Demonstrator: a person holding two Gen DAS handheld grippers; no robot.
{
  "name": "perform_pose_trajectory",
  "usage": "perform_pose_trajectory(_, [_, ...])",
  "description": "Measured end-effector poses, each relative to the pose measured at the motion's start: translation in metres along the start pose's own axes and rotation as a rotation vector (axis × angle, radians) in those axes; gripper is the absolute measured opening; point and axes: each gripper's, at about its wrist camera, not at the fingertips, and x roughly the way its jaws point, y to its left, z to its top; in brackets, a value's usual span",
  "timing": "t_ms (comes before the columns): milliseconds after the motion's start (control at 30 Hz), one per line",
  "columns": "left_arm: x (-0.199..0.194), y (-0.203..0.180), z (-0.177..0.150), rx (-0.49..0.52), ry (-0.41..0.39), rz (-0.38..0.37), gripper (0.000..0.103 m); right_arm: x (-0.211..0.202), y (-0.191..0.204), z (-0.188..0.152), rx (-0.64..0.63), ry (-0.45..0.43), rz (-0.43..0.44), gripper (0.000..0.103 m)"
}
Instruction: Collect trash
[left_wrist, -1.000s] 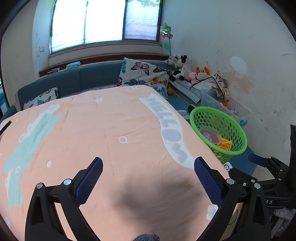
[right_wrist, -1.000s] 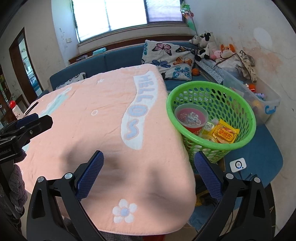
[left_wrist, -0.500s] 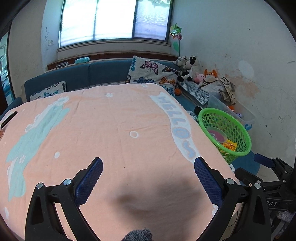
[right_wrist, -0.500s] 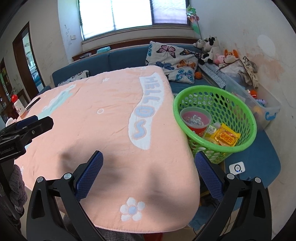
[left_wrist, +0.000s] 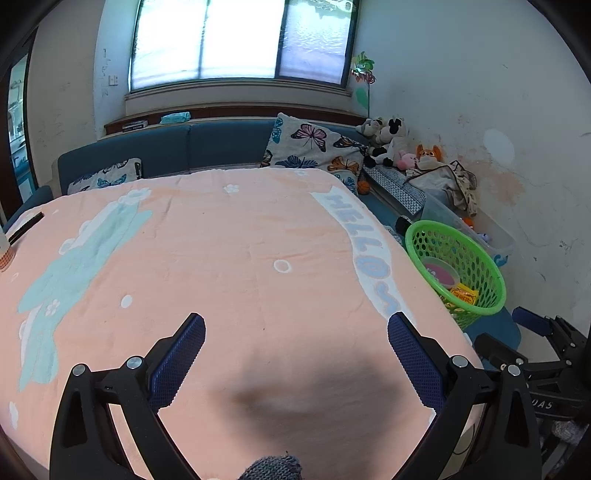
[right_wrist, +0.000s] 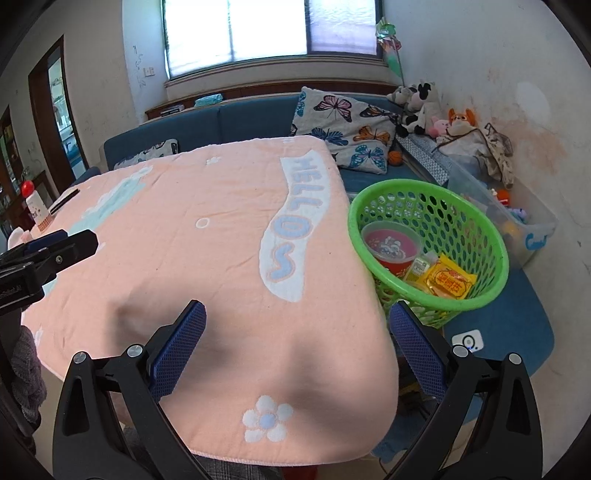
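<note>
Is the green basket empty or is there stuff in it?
Not empty. The green basket holds a red cup, a yellow packet and a small pale packet. It is far from full.

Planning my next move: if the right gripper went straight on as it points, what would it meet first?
Likely the pink blanket: the open right gripper aims across it, left of the green basket. Depth is unclear.

Each handheld gripper, the left gripper (left_wrist: 295, 339) and the right gripper (right_wrist: 297, 328), has matte black plastic arms with triangular cut-outs and round silver screw heads at the joints. The fingers (left_wrist: 179, 354) carry dark blue, finely dimpled pads. A grey knitted sleeve (left_wrist: 273, 469) shows at the bottom edge.
</note>
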Motion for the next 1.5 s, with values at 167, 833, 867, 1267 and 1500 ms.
perform_pose_trajectory(167, [-0.0005, 0.0010, -0.0020, 0.007, 0.002, 0.004, 0.096, -0.0012, 0.0007, -0.0001, 0.003, -0.002, 0.007, 0.099])
perform_pose_trajectory(833, [-0.0010, 0.0016, -0.0053, 0.021, -0.006, 0.026, 0.096, -0.0037, 0.0043, 0.0029, 0.004, -0.013, 0.007, 0.099])
perform_pose_trajectory(867, [-0.0012, 0.0016, -0.0052, 0.021, -0.007, 0.027, 0.096, -0.0033, 0.0029, 0.0028, 0.004, -0.012, 0.008, 0.099])
perform_pose_trajectory(1267, [-0.0001, 0.0008, -0.0080, 0.025, -0.008, 0.029, 0.096, -0.0032, 0.0044, 0.0041, 0.006, -0.014, 0.009, 0.099])
perform_pose_trajectory(1500, [0.0008, 0.0024, -0.0081, 0.025, -0.005, 0.031, 0.096, -0.0018, 0.0044, 0.0024, 0.014, -0.011, 0.009, 0.099])
